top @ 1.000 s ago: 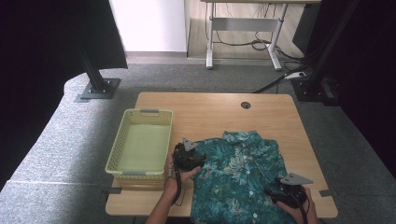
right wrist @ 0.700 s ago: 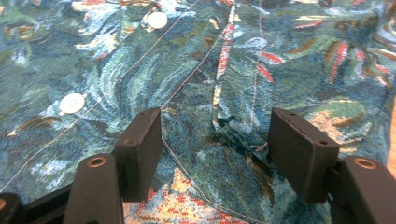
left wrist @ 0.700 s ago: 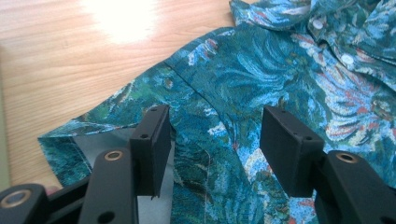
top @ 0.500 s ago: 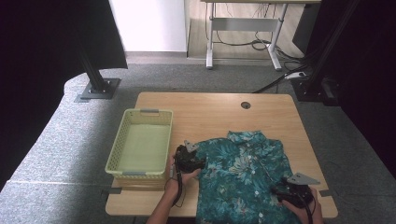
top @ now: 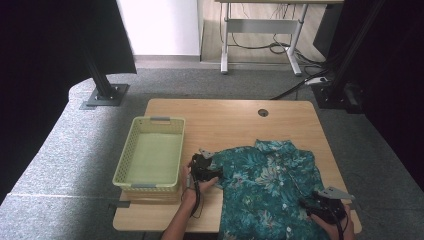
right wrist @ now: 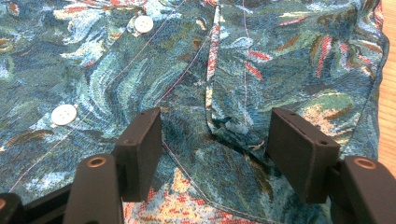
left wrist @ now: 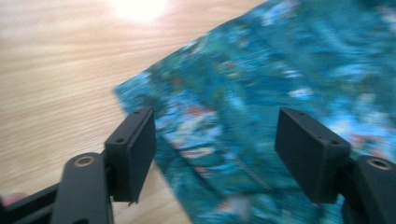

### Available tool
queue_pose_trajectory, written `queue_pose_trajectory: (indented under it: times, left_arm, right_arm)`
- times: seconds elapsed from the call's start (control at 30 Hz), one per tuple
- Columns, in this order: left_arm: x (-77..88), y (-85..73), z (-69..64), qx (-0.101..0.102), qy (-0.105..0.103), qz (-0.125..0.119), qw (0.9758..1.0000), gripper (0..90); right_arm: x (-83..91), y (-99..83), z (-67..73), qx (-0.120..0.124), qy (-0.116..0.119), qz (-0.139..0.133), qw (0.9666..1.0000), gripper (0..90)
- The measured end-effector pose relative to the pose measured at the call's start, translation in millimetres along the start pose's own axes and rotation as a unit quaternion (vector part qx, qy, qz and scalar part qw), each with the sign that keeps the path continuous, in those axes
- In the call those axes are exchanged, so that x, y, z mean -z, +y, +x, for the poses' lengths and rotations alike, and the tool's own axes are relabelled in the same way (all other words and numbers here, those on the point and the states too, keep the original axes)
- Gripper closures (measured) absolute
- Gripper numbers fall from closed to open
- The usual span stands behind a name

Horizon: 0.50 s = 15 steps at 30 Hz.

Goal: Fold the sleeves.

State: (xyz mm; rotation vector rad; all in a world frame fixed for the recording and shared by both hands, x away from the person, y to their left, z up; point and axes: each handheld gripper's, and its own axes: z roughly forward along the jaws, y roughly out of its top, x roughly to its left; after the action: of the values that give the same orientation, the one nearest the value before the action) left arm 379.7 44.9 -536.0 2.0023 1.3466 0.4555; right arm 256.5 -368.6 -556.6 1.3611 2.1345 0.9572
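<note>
A teal floral shirt (top: 270, 185) lies spread flat, buttons up, on the front right of the wooden table (top: 230, 120). My left gripper (top: 215, 165) is at the shirt's left sleeve. Its jaws have just been opening and now stand wide, with the sleeve corner (left wrist: 187, 121) lying loose under the gap of the left gripper (left wrist: 215, 135). My right gripper (top: 312, 205) sits low over the shirt's lower right part. In its own view the right gripper (right wrist: 215, 135) is open, a folded seam (right wrist: 229, 126) lies between the pads untouched, and white buttons (right wrist: 144, 23) show to the left.
An empty pale yellow-green basket (top: 159, 119) stands on the table's left side, close to my left hand. A cable hole (top: 263, 112) sits near the far edge. Bare wood lies behind the shirt. A stand's base (top: 105, 95) and another desk (top: 260, 30) are on the floor beyond.
My right gripper has slid to the right along the shirt's lower edge, and the shirt's right side lies wider. The left hand has sunk slightly at the sleeve.
</note>
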Motion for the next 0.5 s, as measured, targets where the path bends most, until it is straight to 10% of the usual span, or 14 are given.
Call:
queue_pose_trajectory:
  times: [0.33, 0.5]
  left_arm:
    - [-7.5, -3.7, 4.0, 0.001, 0.028, 0.01, 0.9995, 25.7]
    - [-9.7, -1.5, 1.6, -0.012, 0.04, 0.0, 0.9991, 47.4]
  right_arm:
    - [0.1, 0.2, 0.2, 0.0, -0.001, 0.001, 1.0, 34.9]
    - [0.1, 0.3, 0.4, 0.0, -0.002, 0.002, 1.0, 34.8]
